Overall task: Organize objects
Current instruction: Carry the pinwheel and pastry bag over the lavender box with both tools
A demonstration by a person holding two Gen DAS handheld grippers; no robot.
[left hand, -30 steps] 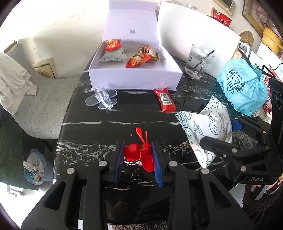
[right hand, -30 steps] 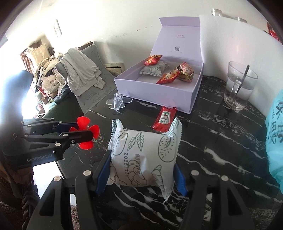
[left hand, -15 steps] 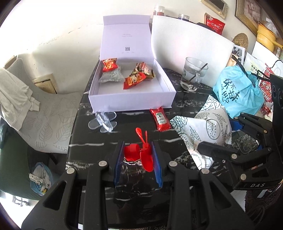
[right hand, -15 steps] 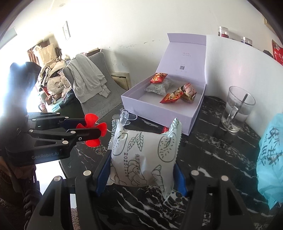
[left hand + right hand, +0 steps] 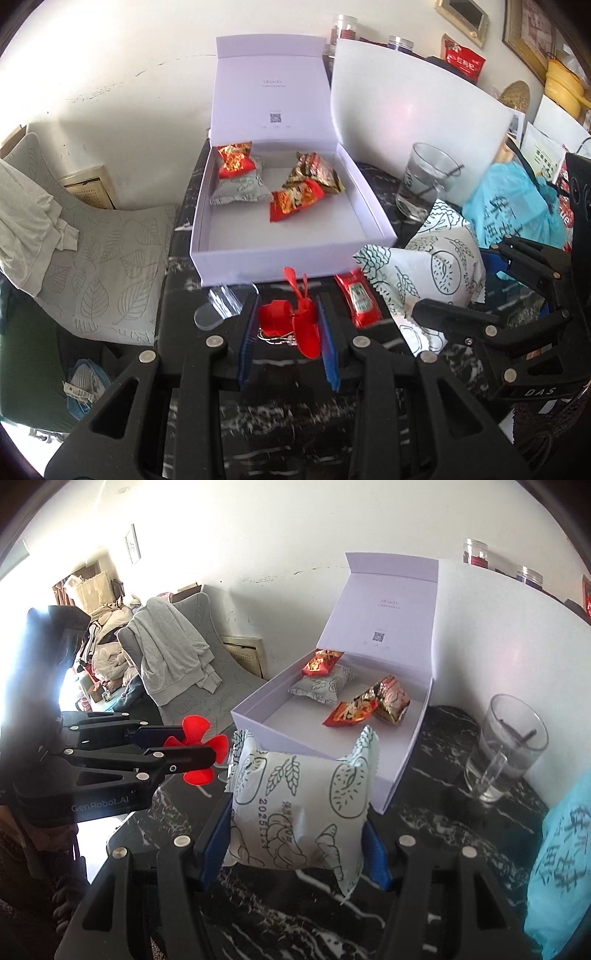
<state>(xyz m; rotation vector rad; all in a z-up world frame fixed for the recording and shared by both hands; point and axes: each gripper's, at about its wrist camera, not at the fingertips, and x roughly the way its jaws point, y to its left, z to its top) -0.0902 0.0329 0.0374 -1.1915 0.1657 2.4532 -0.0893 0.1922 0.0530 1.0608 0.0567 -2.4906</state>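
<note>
Left claw (image 5: 288,328) is clamped on a small red plastic propeller (image 5: 295,321), right claw (image 5: 295,834) pinches a white printed snack pouch (image 5: 299,805), both over the black marble bench (image 5: 443,823) near the open lavender box (image 5: 291,254); grey chair (image 5: 103,266) beside.

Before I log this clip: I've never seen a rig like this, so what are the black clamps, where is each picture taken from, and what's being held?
No robot here: a person carries two hand-held grippers, each with a fisheye camera looking along its fingers. In the left camera's picture, the left gripper is shut on a red propeller toy. In the right camera's picture, the right gripper is shut on a white snack packet. Ahead on the black marble table stands an open white box holding four snack packs. Beside it lie a ketchup sachet, a clear propeller and a glass.
</note>
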